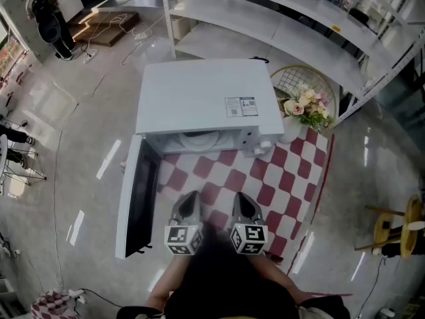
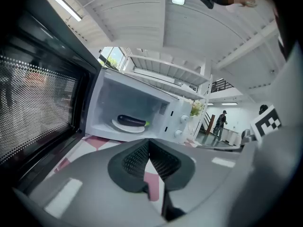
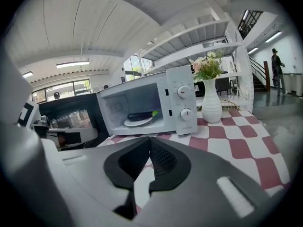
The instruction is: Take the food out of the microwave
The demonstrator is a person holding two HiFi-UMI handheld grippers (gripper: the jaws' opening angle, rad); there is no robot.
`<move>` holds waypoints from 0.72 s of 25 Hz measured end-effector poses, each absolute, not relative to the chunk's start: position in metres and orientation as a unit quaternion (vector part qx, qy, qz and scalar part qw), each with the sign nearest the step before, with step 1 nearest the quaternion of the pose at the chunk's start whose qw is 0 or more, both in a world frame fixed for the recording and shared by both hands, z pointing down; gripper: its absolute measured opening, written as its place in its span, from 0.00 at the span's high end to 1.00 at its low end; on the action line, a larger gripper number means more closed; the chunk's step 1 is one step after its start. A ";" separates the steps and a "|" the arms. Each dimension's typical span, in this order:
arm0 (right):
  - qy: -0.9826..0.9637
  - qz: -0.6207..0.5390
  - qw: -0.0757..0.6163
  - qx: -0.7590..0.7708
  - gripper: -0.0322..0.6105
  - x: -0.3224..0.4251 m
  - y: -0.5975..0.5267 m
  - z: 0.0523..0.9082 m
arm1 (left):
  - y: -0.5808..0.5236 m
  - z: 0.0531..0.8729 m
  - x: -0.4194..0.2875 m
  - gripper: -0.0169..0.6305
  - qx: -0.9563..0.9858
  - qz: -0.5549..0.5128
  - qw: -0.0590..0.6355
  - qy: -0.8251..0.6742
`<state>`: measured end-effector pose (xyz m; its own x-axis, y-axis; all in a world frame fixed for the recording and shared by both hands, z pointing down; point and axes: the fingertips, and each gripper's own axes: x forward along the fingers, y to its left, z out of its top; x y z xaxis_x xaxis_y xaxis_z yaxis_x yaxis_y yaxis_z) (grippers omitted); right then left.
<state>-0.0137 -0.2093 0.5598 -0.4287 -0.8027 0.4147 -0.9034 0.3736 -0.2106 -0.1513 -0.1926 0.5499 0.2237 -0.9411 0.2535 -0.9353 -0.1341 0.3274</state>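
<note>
A white microwave (image 1: 202, 98) stands on the checked table with its door (image 1: 136, 198) swung open to the left. Inside, a dark purple eggplant (image 2: 131, 120) (image 3: 140, 115) lies on a white plate (image 2: 127, 126) (image 3: 137, 122). In the head view only the plate's rim (image 1: 199, 139) shows under the oven's top. My left gripper (image 1: 190, 198) (image 2: 149, 143) and right gripper (image 1: 242, 199) (image 3: 151, 141) hover side by side over the cloth, in front of the opening and apart from it. Both are shut with nothing between the jaws.
A white vase of flowers (image 1: 302, 111) (image 3: 211, 103) stands right of the microwave, with a wire basket (image 1: 299, 80) behind it. The open door (image 2: 38, 98) juts out beside my left gripper. White shelving (image 1: 279, 18) runs behind the table. A person (image 3: 277, 70) stands far off.
</note>
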 end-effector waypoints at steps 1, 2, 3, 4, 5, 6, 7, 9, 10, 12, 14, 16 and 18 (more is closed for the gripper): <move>-0.817 0.205 0.120 0.525 0.95 -0.014 -0.212 0.559 | -0.196 0.549 -0.152 0.96 0.756 -0.008 0.211 -0.620; -0.815 0.205 0.118 0.529 0.95 -0.014 -0.214 0.557 | -0.199 0.548 -0.153 0.96 0.758 -0.009 0.211 -0.617; -0.813 0.204 0.116 0.533 0.95 -0.013 -0.216 0.556 | -0.202 0.547 -0.154 0.96 0.760 -0.010 0.210 -0.615; -0.811 0.203 0.115 0.536 0.95 -0.013 -0.219 0.554 | -0.205 0.546 -0.155 0.96 0.761 -0.011 0.210 -0.613; -0.809 0.202 0.113 0.540 0.95 -0.013 -0.221 0.553 | -0.208 0.546 -0.156 0.96 0.763 -0.012 0.209 -0.612; -0.808 0.201 0.112 0.543 0.95 -0.013 -0.224 0.551 | -0.210 0.546 -0.157 0.96 0.764 -0.012 0.209 -0.611; -0.806 0.199 0.111 0.546 0.95 -0.013 -0.226 0.550 | -0.213 0.547 -0.158 0.96 0.764 -0.012 0.210 -0.610; -0.803 0.196 0.106 0.553 0.95 -0.013 -0.232 0.547 | -0.220 0.546 -0.159 0.96 0.769 -0.014 0.208 -0.605; -0.800 0.195 0.103 0.558 0.95 -0.012 -0.235 0.546 | -0.224 0.544 -0.159 0.96 0.772 -0.014 0.206 -0.601; -0.796 0.192 0.098 0.566 0.95 -0.011 -0.241 0.543 | -0.230 0.542 -0.157 0.96 0.779 -0.016 0.202 -0.594; -0.792 0.189 0.094 0.573 0.95 -0.009 -0.247 0.541 | -0.235 0.541 -0.156 0.96 0.783 -0.018 0.201 -0.588; -0.788 0.187 0.090 0.580 0.95 -0.008 -0.252 0.538 | -0.241 0.538 -0.155 0.96 0.787 -0.021 0.201 -0.583; -0.784 0.184 0.085 0.586 0.95 -0.007 -0.256 0.535 | -0.246 0.534 -0.155 0.96 0.792 -0.023 0.198 -0.577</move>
